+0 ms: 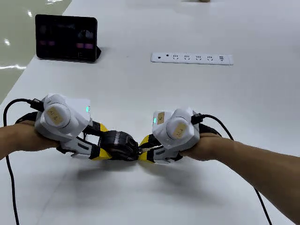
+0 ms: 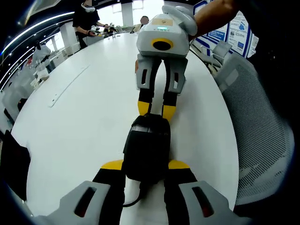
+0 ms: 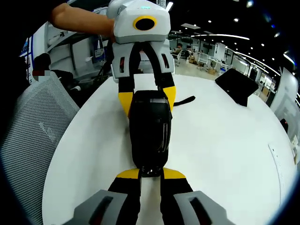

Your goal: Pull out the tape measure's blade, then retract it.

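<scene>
A black tape measure [image 1: 119, 145] lies on the white table [image 1: 187, 93] between the two grippers. My left gripper [image 1: 104, 142] is shut on its case, with a yellow-tipped finger on each side; in the left gripper view the case [image 2: 147, 145] sits between my left gripper [image 2: 146, 165] jaws. My right gripper [image 1: 142, 150] meets the case's front end from the other side. In the right gripper view its yellow tips [image 3: 151, 174] stand close together on the small blade hook at the case's [image 3: 150, 131] near end. No length of blade shows outside the case.
A dark tablet [image 1: 65, 37] stands propped at the far left of the table. A white power strip [image 1: 192, 58] lies further back. Black cables [image 1: 9, 154] trail from both grippers. A grey mesh chair [image 2: 262, 117] stands beside the table.
</scene>
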Available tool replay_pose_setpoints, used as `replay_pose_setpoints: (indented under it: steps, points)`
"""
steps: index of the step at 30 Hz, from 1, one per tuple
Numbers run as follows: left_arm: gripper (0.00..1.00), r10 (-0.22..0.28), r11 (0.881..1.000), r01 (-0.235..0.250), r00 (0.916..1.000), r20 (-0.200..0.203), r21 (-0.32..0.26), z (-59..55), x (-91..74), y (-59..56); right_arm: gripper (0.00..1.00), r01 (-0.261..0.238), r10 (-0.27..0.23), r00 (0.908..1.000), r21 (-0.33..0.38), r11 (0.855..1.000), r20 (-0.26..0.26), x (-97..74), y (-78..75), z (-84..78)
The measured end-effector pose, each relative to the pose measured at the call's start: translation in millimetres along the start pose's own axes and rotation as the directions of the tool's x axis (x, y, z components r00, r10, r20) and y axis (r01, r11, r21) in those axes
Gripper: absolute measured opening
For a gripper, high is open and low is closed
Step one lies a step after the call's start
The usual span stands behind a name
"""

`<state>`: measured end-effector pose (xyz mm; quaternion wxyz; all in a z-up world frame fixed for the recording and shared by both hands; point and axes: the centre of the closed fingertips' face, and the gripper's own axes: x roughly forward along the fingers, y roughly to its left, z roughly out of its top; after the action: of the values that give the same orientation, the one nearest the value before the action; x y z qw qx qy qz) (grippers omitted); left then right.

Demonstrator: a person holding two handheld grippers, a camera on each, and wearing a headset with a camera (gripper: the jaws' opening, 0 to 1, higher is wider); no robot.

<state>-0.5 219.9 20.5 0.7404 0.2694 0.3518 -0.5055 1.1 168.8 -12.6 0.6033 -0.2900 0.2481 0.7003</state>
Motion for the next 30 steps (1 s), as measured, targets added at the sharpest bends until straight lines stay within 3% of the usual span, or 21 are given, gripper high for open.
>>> replay_pose_setpoints:
  steps: [8, 30]
  points:
    - [0.25, 0.0, 1.0, 0.0, 1.0, 0.003, -0.013, -0.1, 0.1, -0.9, 0.09, -0.007, 0.007, 0.9999, 0.04, 0.999, -0.014, 0.4, 1.2, -0.3]
    - [0.25, -0.009, 1.0, 0.01, 0.9999, 0.011, -0.018, 0.0, 0.5, -0.3, 0.07, -0.023, 0.023, 0.9995, 0.019, 1.0, -0.019, -0.5, 0.3, -0.9]
